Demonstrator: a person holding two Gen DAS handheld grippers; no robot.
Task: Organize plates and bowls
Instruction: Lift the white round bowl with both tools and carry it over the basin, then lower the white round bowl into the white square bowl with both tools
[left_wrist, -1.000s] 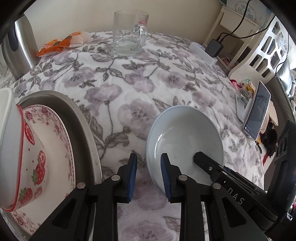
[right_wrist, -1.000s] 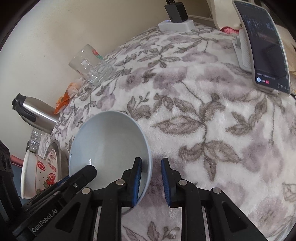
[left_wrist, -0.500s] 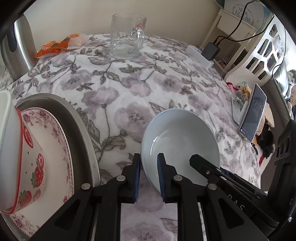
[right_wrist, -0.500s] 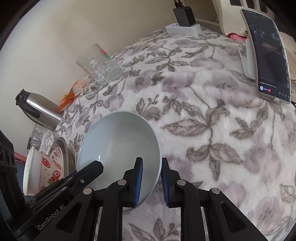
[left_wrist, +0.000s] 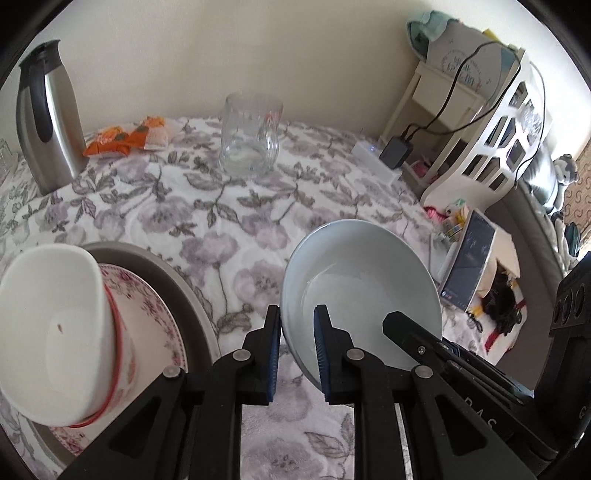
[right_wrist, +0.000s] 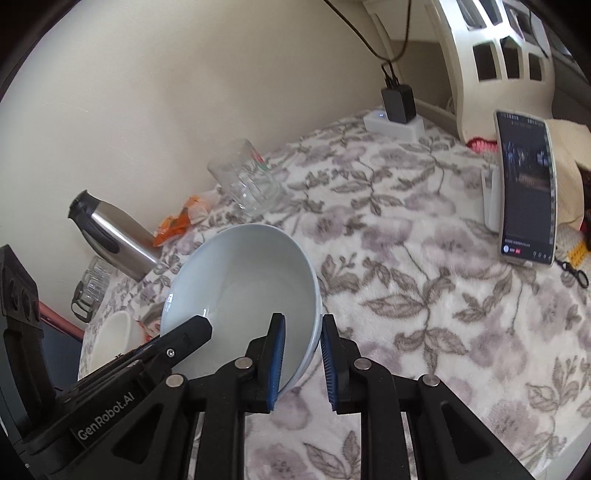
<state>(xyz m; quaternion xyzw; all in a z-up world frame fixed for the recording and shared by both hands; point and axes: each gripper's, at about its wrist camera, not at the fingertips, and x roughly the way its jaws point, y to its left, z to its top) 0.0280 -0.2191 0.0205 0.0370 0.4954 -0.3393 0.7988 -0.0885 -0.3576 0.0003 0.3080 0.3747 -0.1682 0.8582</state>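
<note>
Left gripper (left_wrist: 297, 350) and right gripper (right_wrist: 303, 360) clamp opposite rims of pale bowl (left_wrist: 360, 295) | two-sided hold keeps it steady, clear of tabletop (left_wrist: 229, 221) | likely bound for stacked plates (left_wrist: 159, 306) at left edge.

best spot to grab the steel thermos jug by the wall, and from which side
Take the tall stainless steel thermos jug by its black handle, coming in level from the handle's side. The jug stands upright, its smooth round body looks too wide for the jaws, and the handle is a narrow vertical bar standing off the body. Probably free a gripper first: both hold the pale blue bowl.

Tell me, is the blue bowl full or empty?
Empty: the blue bowl shows only its bare, shiny inside in both views.
</note>
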